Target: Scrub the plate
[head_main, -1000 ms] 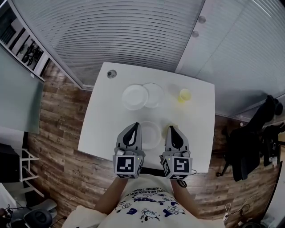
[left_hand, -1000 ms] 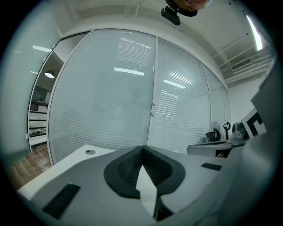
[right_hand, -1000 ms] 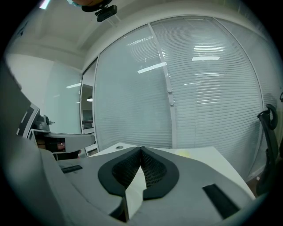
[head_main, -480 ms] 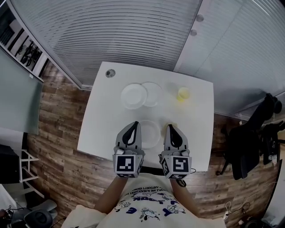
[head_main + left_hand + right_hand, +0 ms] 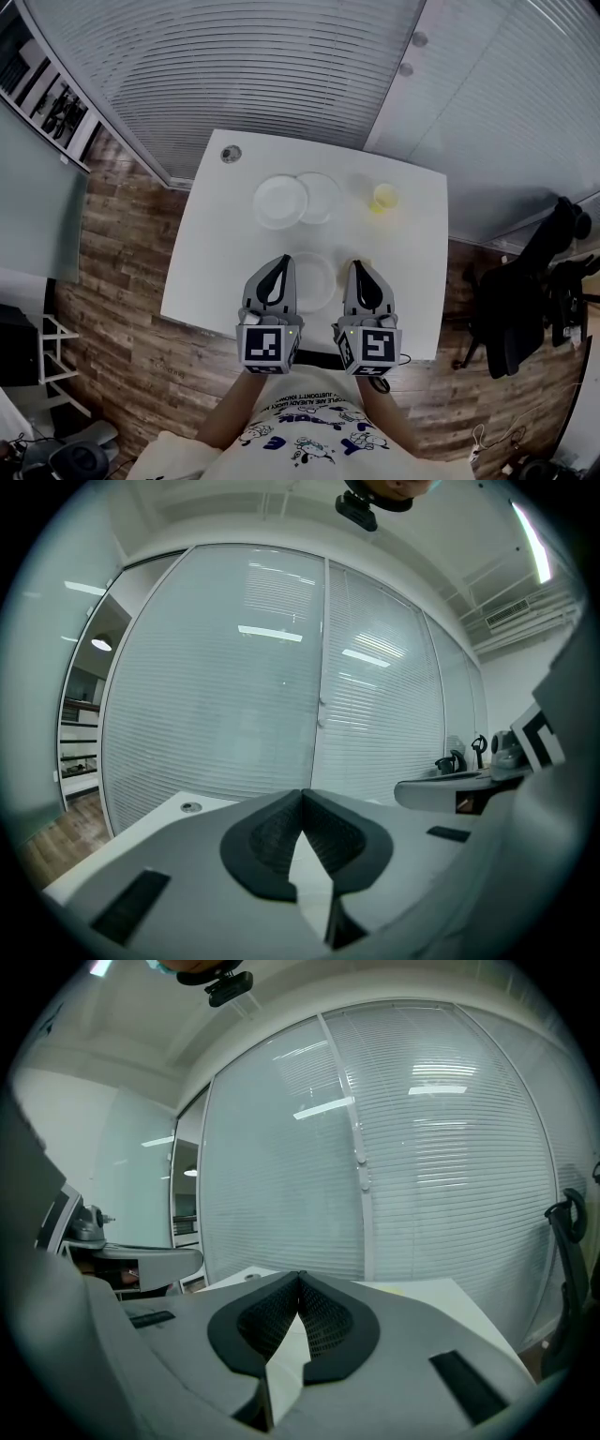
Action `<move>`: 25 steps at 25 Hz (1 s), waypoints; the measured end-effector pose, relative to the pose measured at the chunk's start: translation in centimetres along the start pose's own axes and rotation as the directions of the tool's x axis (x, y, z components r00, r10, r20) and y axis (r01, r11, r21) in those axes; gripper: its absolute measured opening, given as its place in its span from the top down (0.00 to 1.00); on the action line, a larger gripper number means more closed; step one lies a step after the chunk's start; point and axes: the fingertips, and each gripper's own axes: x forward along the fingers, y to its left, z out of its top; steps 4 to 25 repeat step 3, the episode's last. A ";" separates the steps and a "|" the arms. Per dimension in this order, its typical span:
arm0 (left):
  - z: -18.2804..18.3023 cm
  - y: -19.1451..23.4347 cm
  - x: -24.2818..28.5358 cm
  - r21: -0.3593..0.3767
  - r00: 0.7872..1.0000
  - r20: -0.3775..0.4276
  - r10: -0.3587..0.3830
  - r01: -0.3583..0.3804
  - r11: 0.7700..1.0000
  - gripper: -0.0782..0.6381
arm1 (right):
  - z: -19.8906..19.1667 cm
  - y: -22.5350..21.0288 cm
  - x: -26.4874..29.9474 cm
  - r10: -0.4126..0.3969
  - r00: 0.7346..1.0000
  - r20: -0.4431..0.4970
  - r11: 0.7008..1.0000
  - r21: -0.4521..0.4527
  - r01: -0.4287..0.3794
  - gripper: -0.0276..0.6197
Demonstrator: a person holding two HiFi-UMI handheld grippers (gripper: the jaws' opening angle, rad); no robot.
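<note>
While both my grippers hang shut over the front edge of the tabletop [image 5: 214, 267], the plate [image 5: 315, 278] lies between them.
My left gripper [image 5: 285, 262] and right gripper [image 5: 356, 266] each have their pads pressed together at the tips, with nothing caught in them. The white plate sits near the front edge, just ahead of me. Its left rim is under my left tips and its right rim is just beside my right ones, so I judge the left a shade nearer. It is round, so no long axis governs the approach. Two more white plates [image 5: 281, 202] overlap near the far edge, well apart from my jaws. A small yellow thing [image 5: 384, 198] stands toward the far right corner; I cannot tell whether it is the scrubber. I judge that scrubbing has not begun, and that opening a jaw comes first.
</note>
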 end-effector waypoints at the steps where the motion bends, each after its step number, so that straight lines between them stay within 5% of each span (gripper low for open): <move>1: 0.0 0.0 0.1 -0.001 1.000 -0.001 0.000 0.000 1.000 0.85 | 0.0 -0.1 0.0 -0.001 1.000 0.000 1.000 0.001 0.001 0.95; 25: 0.0 -0.1 0.1 -0.001 1.000 -0.002 0.000 0.000 1.000 0.85 | 0.1 -0.3 0.0 -0.005 1.000 0.001 1.000 0.002 0.005 0.95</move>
